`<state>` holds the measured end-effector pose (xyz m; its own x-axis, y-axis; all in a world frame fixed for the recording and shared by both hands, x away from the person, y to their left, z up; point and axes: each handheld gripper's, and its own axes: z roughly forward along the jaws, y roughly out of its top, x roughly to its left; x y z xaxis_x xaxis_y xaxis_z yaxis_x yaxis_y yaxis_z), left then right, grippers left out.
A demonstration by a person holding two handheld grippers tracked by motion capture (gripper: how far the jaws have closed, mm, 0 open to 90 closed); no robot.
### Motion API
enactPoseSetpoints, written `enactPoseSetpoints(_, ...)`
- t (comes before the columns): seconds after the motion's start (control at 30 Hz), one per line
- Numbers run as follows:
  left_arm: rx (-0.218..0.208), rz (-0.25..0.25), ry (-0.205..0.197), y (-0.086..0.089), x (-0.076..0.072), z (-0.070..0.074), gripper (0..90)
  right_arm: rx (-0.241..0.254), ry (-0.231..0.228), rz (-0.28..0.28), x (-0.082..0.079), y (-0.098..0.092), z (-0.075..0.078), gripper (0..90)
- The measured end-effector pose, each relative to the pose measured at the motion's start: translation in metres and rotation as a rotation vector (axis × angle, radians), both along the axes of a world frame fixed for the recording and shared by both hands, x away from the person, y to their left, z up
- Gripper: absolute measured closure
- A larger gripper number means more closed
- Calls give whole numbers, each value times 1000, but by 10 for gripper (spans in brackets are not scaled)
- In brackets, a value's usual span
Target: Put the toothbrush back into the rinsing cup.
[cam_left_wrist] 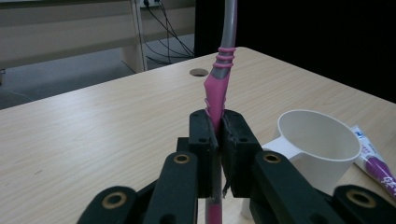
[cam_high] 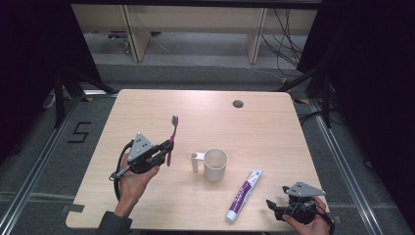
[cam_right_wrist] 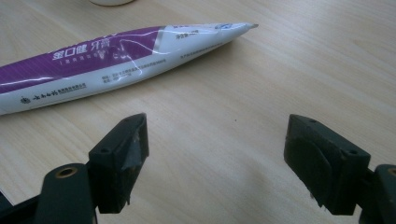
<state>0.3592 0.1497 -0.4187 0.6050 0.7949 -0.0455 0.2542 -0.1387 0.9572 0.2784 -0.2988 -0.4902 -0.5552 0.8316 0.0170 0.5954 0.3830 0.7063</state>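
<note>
- Two grippers work over a light wooden table [cam_high: 147, 205].
- The left gripper [cam_high: 170, 146] has its jaws clamped on the pink handle of a toothbrush [cam_high: 172, 139], which stands upright above the table, bristles at the top.
- A white cup [cam_high: 215, 164] with a side handle sits just right of the brush.
- A purple-and-white toothpaste tube [cam_high: 243, 194] lies flat between the cup and the right gripper [cam_high: 272, 205].
- The right gripper's jaws are spread wide and hold nothing, near the tube's crimped end.
</note>
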Motion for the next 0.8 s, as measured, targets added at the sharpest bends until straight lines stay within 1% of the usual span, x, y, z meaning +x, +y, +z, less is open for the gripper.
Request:
enactPoseSetpoints(0.03,-3,-9,-2,-1,0,0,828,-1,-8,21,1,-1,0,231)
enactPoseSetpoints(0.07,-8,-12,-11,-3,0,1,828,-4,-7,10,1,-1,0,231)
enactPoseSetpoints(0.1,-2,-15,-16,-5,0,2,828,-4,-7,12,1,-1,0,231)
enactPoseSetpoints(0.17,-6,-19,-21,-6,0,2,828,-5,-11,14,1,-1,0,231)
enactPoseSetpoints(0.2,-17,-24,-26,-9,0,4,828,-6,-10,15,1,-1,0,231)
enactPoseSetpoints(0.23,-17,-24,-26,-9,0,4,828,-6,-10,15,1,-1,0,231)
enactPoseSetpoints(0.27,-27,-25,-39,-12,1,6,828,-5,-5,2,1,-1,0,231)
enactPoseSetpoints(0.3,-31,-30,-42,-12,1,7,828,-11,-19,12,1,-1,0,231)
enactPoseSetpoints(0.33,-31,-30,-42,-12,1,7,828,-11,-19,12,1,-1,0,231)
enactPoseSetpoints(0.37,-38,-33,-53,-15,1,9,828,-15,-31,19,2,-2,0,231)
enactPoseSetpoints(0.47,-44,-45,-49,-17,1,10,828,-19,-36,24,2,-2,0,231)
enactPoseSetpoints(0.5,-50,-48,-51,-21,1,9,828,-11,-22,24,2,-1,0,231)
enactPoseSetpoints(0.57,-52,-55,-51,-23,2,10,828,-4,-15,27,2,-1,-1,231)
enactPoseSetpoints(0.6,-60,-56,-54,-24,2,10,828,-20,-44,27,3,-2,-1,231)
enactPoseSetpoints(0.63,-66,-60,-58,-24,2,11,828,-22,-56,36,4,-3,-1,231)
enactPoseSetpoints(0.67,-78,-65,-54,-25,3,11,828,-22,-56,36,4,-3,-1,231)
enactPoseSetpoints(0.7,-86,-64,-60,-27,3,12,828,-24,-53,35,3,-3,-1,231)
enactPoseSetpoints(0.8,-90,-67,-67,-30,4,13,828,-22,-56,37,4,-3,-2,231)
